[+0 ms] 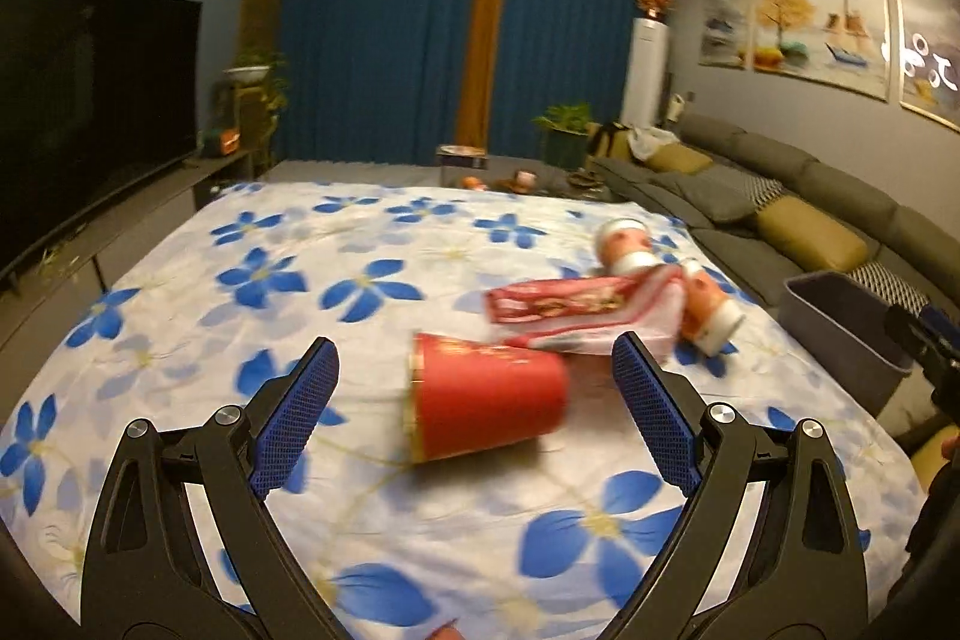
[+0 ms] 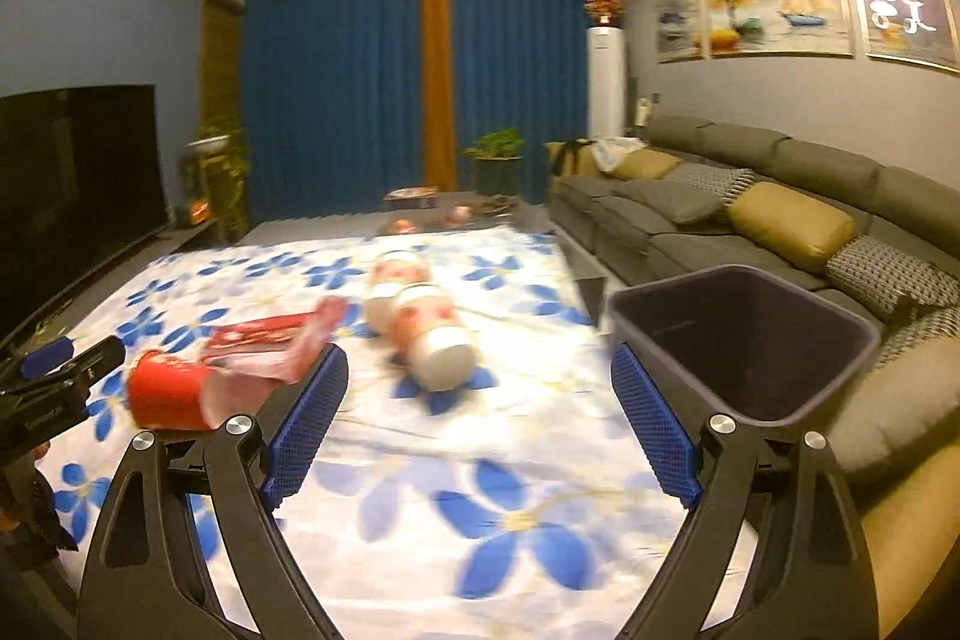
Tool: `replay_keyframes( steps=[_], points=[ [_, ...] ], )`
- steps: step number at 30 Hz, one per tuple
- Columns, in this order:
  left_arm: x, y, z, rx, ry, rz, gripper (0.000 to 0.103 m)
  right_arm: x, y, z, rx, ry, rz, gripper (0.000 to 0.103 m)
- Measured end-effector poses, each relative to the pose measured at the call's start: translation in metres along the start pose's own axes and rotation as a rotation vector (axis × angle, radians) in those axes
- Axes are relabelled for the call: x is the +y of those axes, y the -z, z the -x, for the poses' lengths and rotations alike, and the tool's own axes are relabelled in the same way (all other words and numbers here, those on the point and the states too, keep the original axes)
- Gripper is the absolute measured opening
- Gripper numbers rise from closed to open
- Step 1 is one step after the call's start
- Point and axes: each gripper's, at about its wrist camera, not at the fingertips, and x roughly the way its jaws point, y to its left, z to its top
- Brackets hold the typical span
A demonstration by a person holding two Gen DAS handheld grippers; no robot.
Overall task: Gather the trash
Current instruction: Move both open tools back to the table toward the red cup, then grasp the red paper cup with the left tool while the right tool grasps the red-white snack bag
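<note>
The left gripper (image 1: 474, 370) is spread wide and empty, its fingers bracketing the red cup (image 1: 486, 394), which lies on its side on the floral cloth (image 1: 252, 274) — not yet touched. The right gripper (image 2: 480, 382) is also apart, holding nothing, just left of the bin (image 2: 744, 340). Beyond the cup lies a red wrapper (image 1: 558, 304), and past that two bottles (image 1: 708, 310) on their sides, nearer the bin. To take the cup well, I would lower squarely over its middle and close gently — paper walls likely crush and the round body could roll away.
</note>
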Motion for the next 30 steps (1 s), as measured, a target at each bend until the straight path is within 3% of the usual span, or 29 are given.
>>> replay_keyframes(
  steps=[5, 9, 17, 24, 30],
  points=[
    [0.024, 0.003, 0.001, 0.003, 0.014, 0.032, 0.086, 0.032, 0.0, -0.012, 0.004, -0.021, 0.042, 0.087],
    [0.028, 0.005, -0.02, 0.067, 0.059, 0.033, 0.069, 0.045, 0.002, -0.023, 0.026, -0.032, 0.046, 0.087],
    [0.037, 0.013, -0.055, 0.193, 0.15, 0.071, 0.049, 0.065, -0.004, -0.053, 0.058, -0.067, 0.042, 0.085],
    [0.039, 0.018, -0.066, 0.245, 0.217, 0.108, 0.026, 0.077, -0.013, -0.095, 0.123, -0.115, -0.01, 0.075],
    [0.04, 0.018, -0.068, 0.257, 0.26, 0.126, 0.016, 0.082, -0.009, -0.128, 0.199, -0.139, -0.04, 0.055]
  ],
)
